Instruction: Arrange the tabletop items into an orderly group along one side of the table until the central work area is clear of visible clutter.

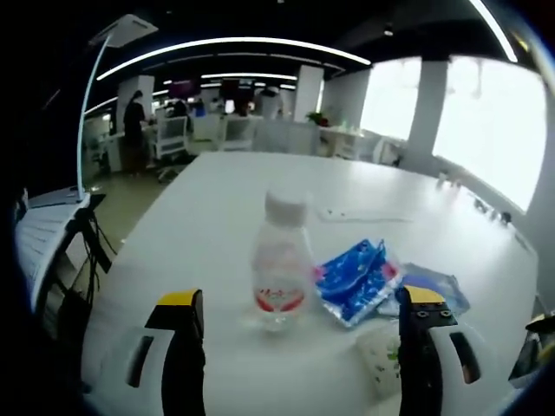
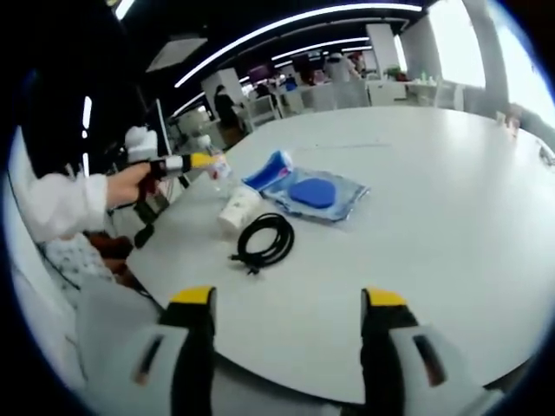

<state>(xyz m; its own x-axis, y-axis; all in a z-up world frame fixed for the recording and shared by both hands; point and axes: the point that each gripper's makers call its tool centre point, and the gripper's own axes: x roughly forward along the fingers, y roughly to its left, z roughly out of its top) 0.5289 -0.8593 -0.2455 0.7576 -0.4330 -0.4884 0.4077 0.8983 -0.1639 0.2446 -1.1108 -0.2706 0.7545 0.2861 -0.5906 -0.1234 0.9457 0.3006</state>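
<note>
A clear plastic bottle (image 1: 279, 260) with a white cap and red label stands upright on the white table (image 1: 217, 199), just ahead of my open left gripper (image 1: 299, 299) and between its jaws' line. Right of it lie a blue packet (image 1: 355, 279), a blue item in a clear bag (image 1: 434, 286) and a paper cup (image 1: 381, 355) on its side. In the right gripper view my right gripper (image 2: 287, 299) is open over bare table (image 2: 434, 217), short of a coiled black cable (image 2: 267, 238). Beyond it are the cup (image 2: 238, 208), packet (image 2: 270, 169), bag (image 2: 316, 192), bottle (image 2: 218, 166) and the hand-held left gripper (image 2: 195, 162).
The table's curved near edge (image 2: 260, 355) runs under my right gripper. A person's white sleeve (image 2: 61, 204) reaches in from the left. A desk lamp (image 1: 95, 78) and hanging cables (image 1: 87, 251) stand off the table's left side. Desks, chairs and people fill the far room.
</note>
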